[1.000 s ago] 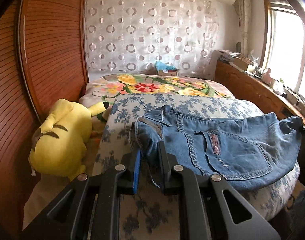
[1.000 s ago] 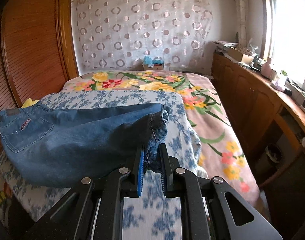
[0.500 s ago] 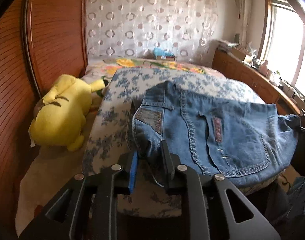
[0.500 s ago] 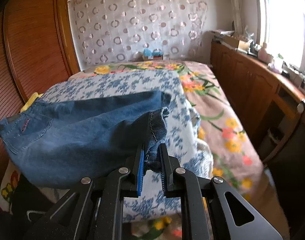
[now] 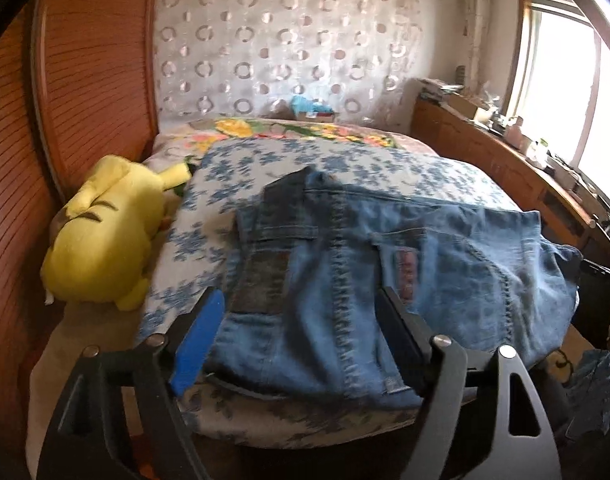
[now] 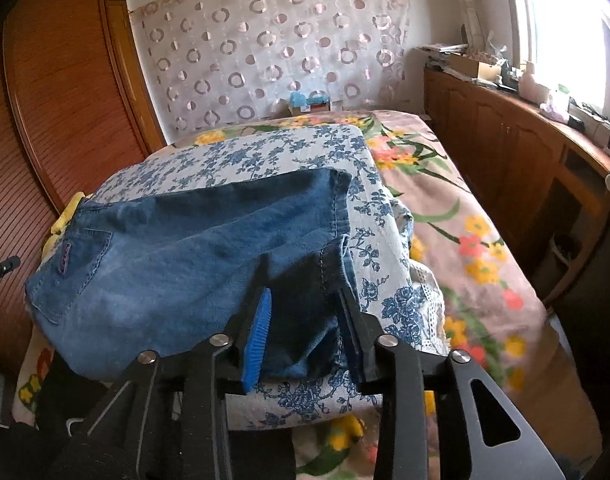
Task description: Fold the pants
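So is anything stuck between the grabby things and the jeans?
No. Both sets of jaws are opening with the jeans right between them, and nothing else is in the gap. The yellow plush toy lies off to the side.

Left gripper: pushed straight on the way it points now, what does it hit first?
Probably the folded blue denim jeans: the waistband end already lies between the left gripper's opening fingers, on the blue-flowered white quilt. Depth is unclear.

Sunlit bedroom, wood-panelled.
Reddish slatted wooden wardrobe doors [image 5: 85, 80] left, sheer circle-patterned curtain [image 6: 281, 48] behind, bright window [image 5: 561, 92] above low brown wooden cabinets [image 6: 505, 148] right.
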`<state>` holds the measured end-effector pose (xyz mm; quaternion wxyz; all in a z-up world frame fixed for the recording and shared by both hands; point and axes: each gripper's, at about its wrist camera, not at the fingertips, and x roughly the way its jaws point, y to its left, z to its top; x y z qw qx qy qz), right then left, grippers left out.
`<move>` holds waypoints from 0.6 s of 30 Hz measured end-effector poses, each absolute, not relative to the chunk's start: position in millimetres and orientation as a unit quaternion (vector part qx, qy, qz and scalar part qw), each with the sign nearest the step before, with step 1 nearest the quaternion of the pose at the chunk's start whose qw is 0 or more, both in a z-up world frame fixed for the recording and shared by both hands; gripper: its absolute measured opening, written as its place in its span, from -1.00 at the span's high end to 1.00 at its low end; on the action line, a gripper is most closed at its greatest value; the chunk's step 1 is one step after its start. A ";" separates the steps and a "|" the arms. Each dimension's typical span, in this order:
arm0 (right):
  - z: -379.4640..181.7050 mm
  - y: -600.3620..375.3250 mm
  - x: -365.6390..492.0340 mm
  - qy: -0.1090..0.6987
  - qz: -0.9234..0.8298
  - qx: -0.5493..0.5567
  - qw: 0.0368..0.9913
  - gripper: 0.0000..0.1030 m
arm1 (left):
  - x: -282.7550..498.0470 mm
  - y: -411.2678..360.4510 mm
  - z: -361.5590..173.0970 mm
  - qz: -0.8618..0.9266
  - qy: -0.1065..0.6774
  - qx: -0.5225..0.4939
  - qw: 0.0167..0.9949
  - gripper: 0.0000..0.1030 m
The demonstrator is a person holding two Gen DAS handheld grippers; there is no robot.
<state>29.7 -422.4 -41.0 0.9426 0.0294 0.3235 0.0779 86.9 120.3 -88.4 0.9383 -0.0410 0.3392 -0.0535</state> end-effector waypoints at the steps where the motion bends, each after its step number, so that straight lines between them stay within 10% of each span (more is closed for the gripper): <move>1: -41.6 -422.6 29.0 0.323 0.076 0.030 0.943 0.21 | 88.7 113.3 -88.1 -0.059 0.339 -0.038 0.938 -0.53; 18: -50.6 -422.3 18.8 0.326 0.058 0.043 0.943 0.06 | 108.4 5.0 -83.9 -0.153 0.341 -0.009 0.927 -0.53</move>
